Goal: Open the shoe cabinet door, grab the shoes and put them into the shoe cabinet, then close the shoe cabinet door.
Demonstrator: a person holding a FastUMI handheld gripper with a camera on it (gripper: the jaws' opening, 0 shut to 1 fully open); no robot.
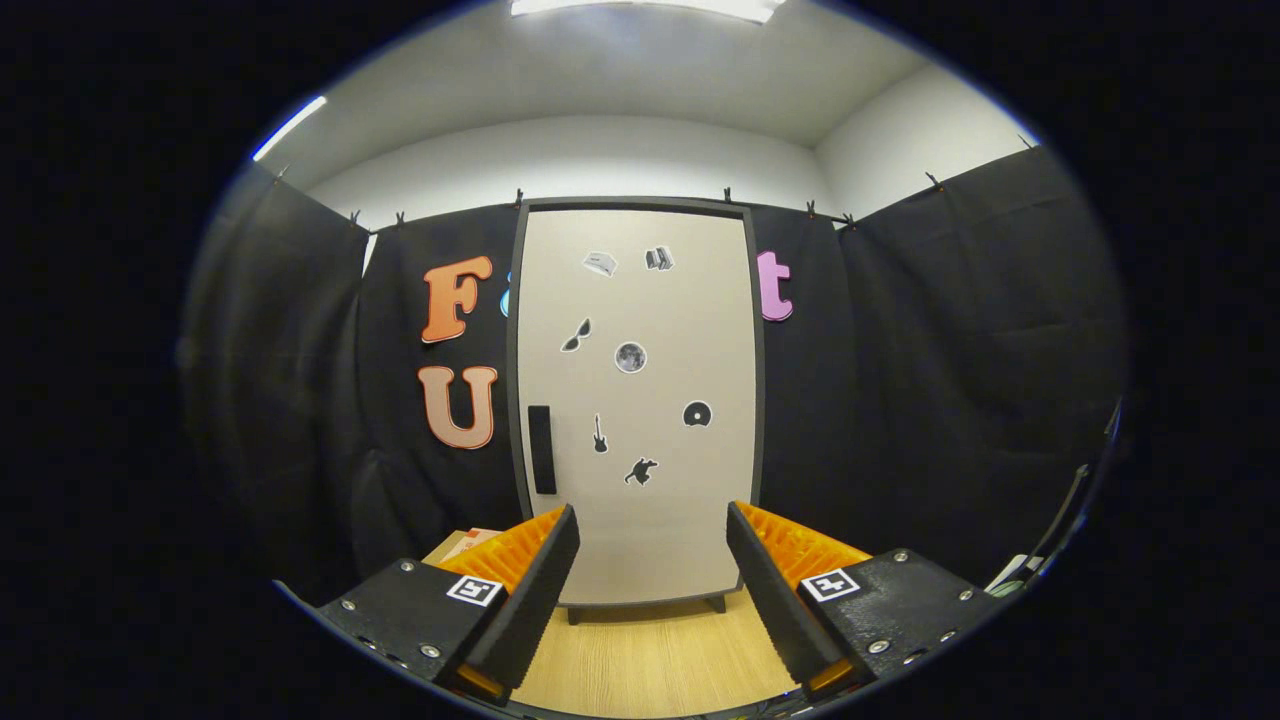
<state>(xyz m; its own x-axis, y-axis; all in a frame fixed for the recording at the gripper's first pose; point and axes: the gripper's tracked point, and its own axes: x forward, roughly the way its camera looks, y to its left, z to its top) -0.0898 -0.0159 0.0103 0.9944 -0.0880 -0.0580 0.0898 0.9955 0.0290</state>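
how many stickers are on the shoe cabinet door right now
7 on the shoe cabinet door: two near the top, two mid-door, three lower beside the handle. Open gripper hides none visibly.

Shoe cabinet door (640,400): smooth matt panel with a dark matt frame and a black matt handle (541,449). Floor (650,660): light wood-grain laminate. Booth wall (950,380): black matt cloth. Tongs (652,585), spread apart: ribbed inner pads (535,590).
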